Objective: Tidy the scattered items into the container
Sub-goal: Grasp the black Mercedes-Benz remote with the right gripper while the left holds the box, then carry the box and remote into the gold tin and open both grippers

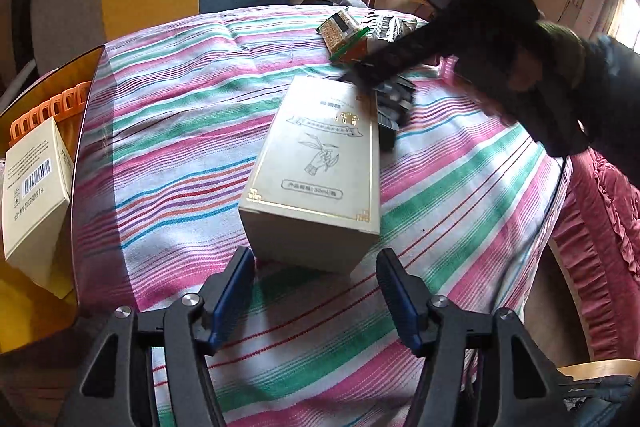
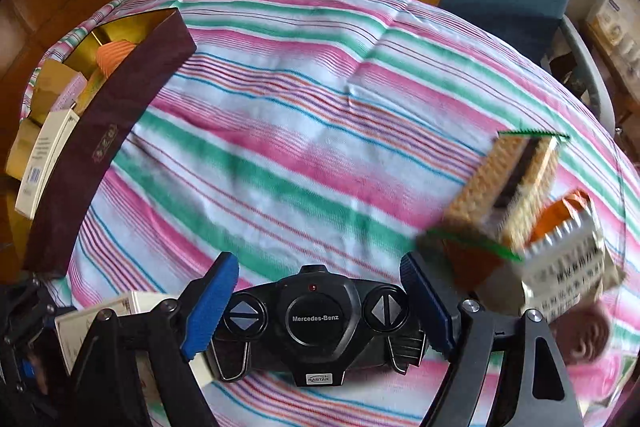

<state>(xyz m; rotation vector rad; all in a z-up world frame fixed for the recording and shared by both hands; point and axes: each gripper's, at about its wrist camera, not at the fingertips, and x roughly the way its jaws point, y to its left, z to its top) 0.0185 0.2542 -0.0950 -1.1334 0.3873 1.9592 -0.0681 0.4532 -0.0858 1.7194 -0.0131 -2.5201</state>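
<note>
The striped surface [image 1: 180, 131] is covered with scattered items. The container [image 2: 104, 143] is seen at its edge. A cream box [image 1: 316, 167] lies before the open, empty left tongs [image 1: 316, 291]. A black remote [image 2: 316, 323] lies between the parted right tongs [image 2: 320, 307], ungripped.

Your open left gripper [image 1: 316, 285] faces the cream box [image 1: 316, 163] head-on; bare cloth [image 1: 172, 131] lies free between it and the container [image 1: 78, 147]. Your right gripper [image 2: 320, 301] straddles the remote [image 2: 316, 323]; snack packs [image 2: 516, 211] crowd its right finger.
</note>
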